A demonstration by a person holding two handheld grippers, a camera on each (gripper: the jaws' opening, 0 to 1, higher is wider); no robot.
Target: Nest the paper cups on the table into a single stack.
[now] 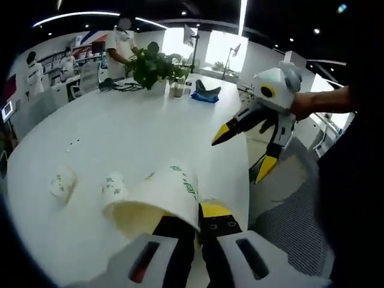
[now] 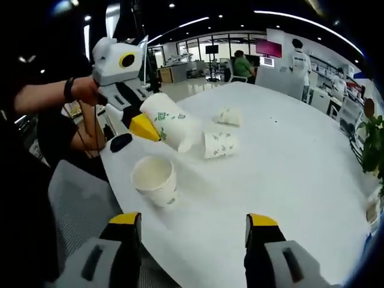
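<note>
- The left gripper (image 1: 198, 225) is clenched on a white paper cup with green print (image 1: 162, 195), one jaw inside the mouth and the yellow-tipped one against the outer wall; the cup is held off the table and tipped on its side.
- In the right gripper view that held cup (image 2: 168, 122) shows in the left gripper (image 2: 144, 126), raised above the near edge of the white table (image 2: 288, 162) with its mouth pointing down and to the right.
- The right gripper (image 2: 195, 231) has its jaws spread wide and holds nothing (yellow tips well apart, with bare table between them).
- An upright cup (image 2: 155, 180) stands near the table edge, just ahead of the right gripper's left jaw, mouth up.
- Two more cups lie on their sides farther in: one (image 2: 218, 144) close beyond the upright one, the other (image 2: 229, 116) a little past it. The left gripper view shows them as the near cup (image 1: 113, 186) and the far cup (image 1: 62, 182).
- The right gripper (image 1: 255, 135) shows in the left gripper view, hanging open off the table's edge, held by a person's hand (image 1: 306, 103).
- At the far end of the table stand a potted plant (image 1: 155, 67) and a blue object (image 1: 206, 93).
</note>
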